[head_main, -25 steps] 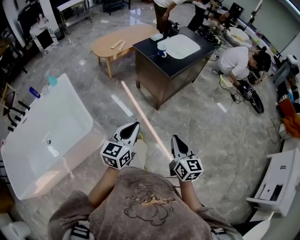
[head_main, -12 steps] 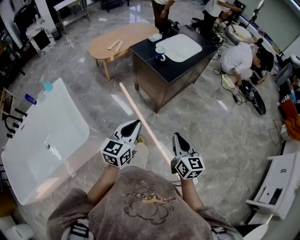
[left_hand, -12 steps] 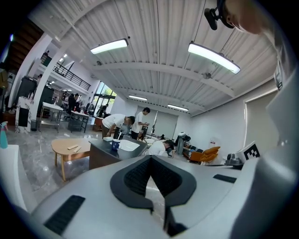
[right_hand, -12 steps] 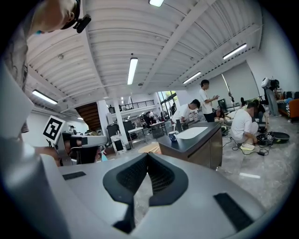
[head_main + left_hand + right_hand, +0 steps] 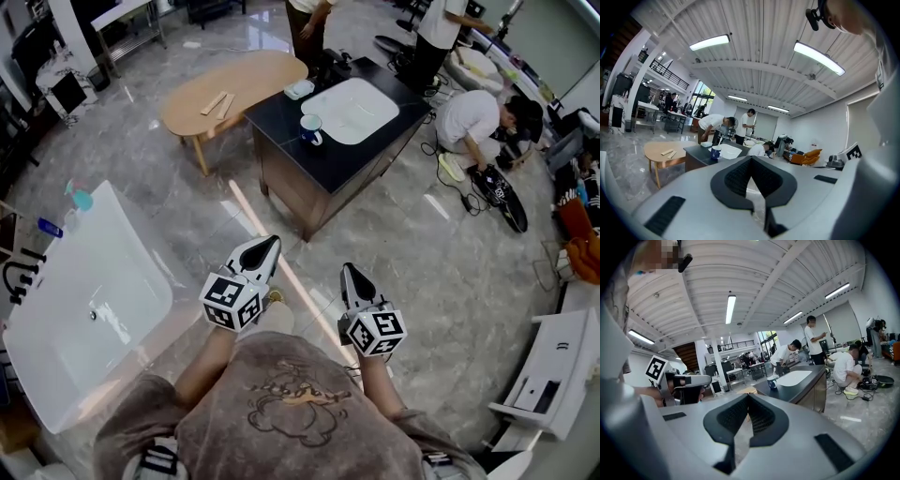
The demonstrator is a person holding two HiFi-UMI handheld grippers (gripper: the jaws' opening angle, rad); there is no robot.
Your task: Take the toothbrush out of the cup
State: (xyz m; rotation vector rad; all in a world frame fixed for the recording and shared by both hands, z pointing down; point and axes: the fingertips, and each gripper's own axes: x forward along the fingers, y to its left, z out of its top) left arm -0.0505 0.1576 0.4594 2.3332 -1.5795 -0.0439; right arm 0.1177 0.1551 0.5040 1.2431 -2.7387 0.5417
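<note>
The dark cabinet with a black tabletop (image 5: 349,155) and white inset basin (image 5: 352,110) stands well ahead of both grippers. The left gripper (image 5: 271,244) and right gripper (image 5: 347,272) each have 2 fingers pressed together, empty. The blue-and-white cup (image 5: 310,129) sits beside the basin. The toothbrush (image 5: 774,372) in it is a pale sliver, barely discernible.

Taupe short-sleeve tee (image 5: 300,412), cartoon bear print (image 5: 292,401) on chest. Both left gripper (image 5: 267,246) and right gripper (image 5: 348,272): white shells, black pads, black-and-white marker cube (image 5: 231,302) each.
</note>
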